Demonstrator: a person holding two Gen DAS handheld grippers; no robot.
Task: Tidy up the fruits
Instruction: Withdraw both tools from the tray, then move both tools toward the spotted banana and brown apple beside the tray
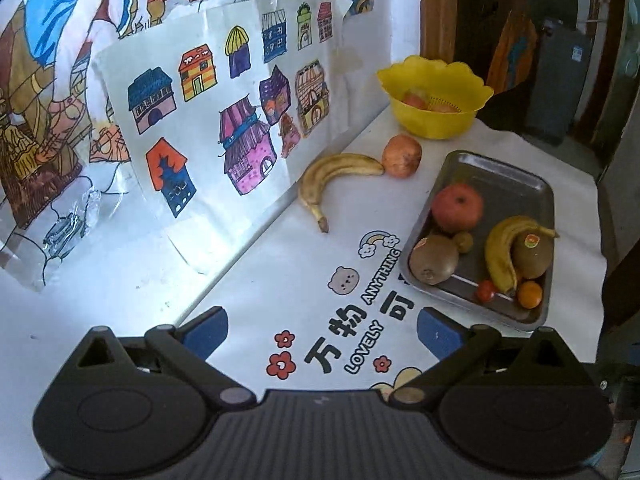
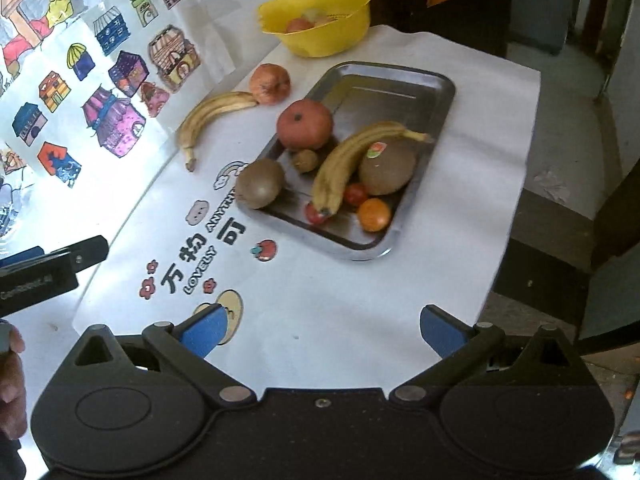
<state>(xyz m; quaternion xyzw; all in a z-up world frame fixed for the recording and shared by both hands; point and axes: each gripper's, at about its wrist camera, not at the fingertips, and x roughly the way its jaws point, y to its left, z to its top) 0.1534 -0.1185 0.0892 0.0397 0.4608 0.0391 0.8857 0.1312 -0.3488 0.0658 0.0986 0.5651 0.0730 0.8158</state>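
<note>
A metal tray (image 2: 436, 92) (image 1: 496, 172) holds a red apple (image 2: 305, 124) (image 1: 457, 207), a banana (image 2: 348, 164) (image 1: 504, 248), two kiwis (image 2: 260, 188) (image 2: 387, 170), a small brown fruit (image 2: 305, 160), cherry tomatoes (image 2: 355, 194) and a small orange (image 2: 374, 214) (image 1: 530, 294). A second banana (image 2: 208, 116) (image 1: 336, 176) and a reddish fruit (image 2: 270, 82) (image 1: 401, 155) lie on the cloth beside the tray. A yellow bowl (image 2: 320, 40) (image 1: 436, 120) at the back holds fruit. My left gripper (image 1: 322, 334) and right gripper (image 2: 320, 332) are open over the cloth, nothing between their fingers.
The white printed cloth (image 2: 320, 280) covers the table. Coloured drawings (image 1: 200, 112) on the wall border the table's left side. The table edge drops off right of the tray, towards a dark doorway (image 1: 560, 60). The left gripper's body (image 2: 44, 272) and a hand (image 2: 12, 376) show at the right wrist view's left edge.
</note>
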